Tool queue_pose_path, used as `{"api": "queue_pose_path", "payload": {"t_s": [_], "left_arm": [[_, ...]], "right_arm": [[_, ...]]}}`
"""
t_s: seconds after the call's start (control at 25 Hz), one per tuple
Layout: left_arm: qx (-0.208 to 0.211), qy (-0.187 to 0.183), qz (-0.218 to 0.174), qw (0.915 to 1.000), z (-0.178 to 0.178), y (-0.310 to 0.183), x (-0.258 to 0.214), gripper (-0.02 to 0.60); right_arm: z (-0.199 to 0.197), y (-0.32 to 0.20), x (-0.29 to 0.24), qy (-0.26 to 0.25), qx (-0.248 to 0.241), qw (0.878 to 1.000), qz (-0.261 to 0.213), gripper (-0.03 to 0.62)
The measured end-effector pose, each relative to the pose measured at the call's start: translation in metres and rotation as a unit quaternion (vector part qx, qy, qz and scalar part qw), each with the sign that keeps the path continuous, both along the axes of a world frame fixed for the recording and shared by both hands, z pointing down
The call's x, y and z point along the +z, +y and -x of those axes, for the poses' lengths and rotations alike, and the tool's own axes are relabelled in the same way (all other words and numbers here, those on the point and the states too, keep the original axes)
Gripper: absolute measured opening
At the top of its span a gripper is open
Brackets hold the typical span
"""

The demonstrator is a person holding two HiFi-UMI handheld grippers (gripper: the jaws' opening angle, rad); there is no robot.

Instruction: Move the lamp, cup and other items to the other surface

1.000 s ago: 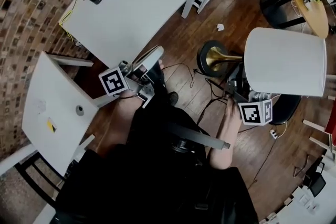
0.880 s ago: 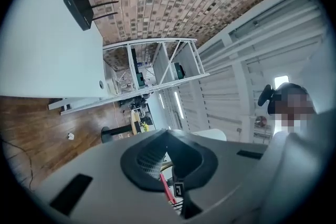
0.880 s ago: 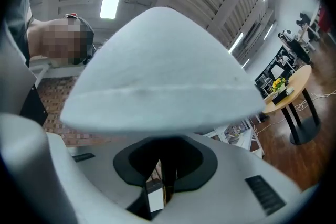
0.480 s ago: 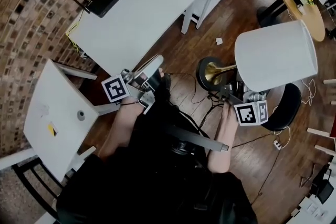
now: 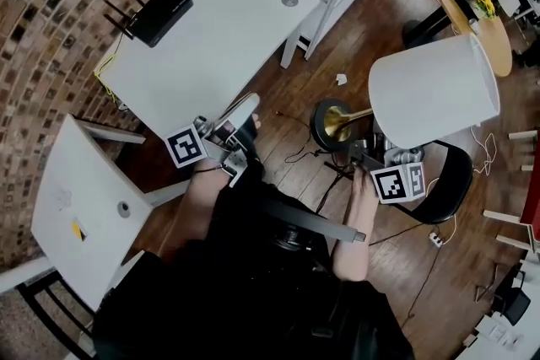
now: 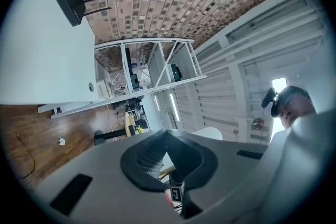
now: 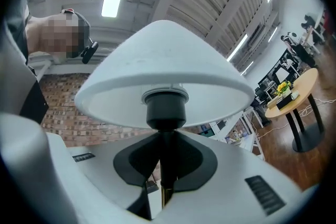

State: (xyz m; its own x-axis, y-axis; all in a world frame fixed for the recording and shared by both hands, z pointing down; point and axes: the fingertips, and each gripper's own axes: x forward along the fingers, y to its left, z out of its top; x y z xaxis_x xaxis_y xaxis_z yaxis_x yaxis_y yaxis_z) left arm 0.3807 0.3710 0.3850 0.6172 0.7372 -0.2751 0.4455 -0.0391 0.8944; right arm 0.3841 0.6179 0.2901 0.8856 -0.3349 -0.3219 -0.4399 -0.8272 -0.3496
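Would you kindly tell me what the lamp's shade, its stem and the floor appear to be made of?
The shade looks like white fabric or paper: matte and evenly pale, with no glare. The stem seems to be brass-finished metal: golden, with a bright reflection. The floor appears to be brown wooden planks with a slight sheen: plank seams and grain show.
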Motion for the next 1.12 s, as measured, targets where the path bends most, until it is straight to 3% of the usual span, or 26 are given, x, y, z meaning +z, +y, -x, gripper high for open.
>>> {"api": "queue_pose_path", "payload": {"t_s": [0.16,0.6,0.84,1.12], "left_arm": [[0.005,0.009,-0.002,0.9999,-0.05,0.002,-0.005,0.0],[0.004,-0.027,0.004,0.9996,-0.156,-0.047,0.015,0.0],[-0.021,-0.028,0.016,0.9993,-0.186,-0.09,0.016,0.0],[-0.053,-0.016,0.031,0.998,-0.194,-0.12,0.006,0.0]], "right_arm": [[-0.058,-0.007,0.0,-0.008,-0.006,1.0,0.011,0.074],[-0.212,-0.102,0.015,-0.031,-0.063,0.997,0.019,0.074],[-0.264,-0.155,0.012,-0.028,-0.092,0.995,0.02,0.074],[-0.293,-0.2,0.01,-0.037,-0.129,0.991,0.022,0.074]]}}
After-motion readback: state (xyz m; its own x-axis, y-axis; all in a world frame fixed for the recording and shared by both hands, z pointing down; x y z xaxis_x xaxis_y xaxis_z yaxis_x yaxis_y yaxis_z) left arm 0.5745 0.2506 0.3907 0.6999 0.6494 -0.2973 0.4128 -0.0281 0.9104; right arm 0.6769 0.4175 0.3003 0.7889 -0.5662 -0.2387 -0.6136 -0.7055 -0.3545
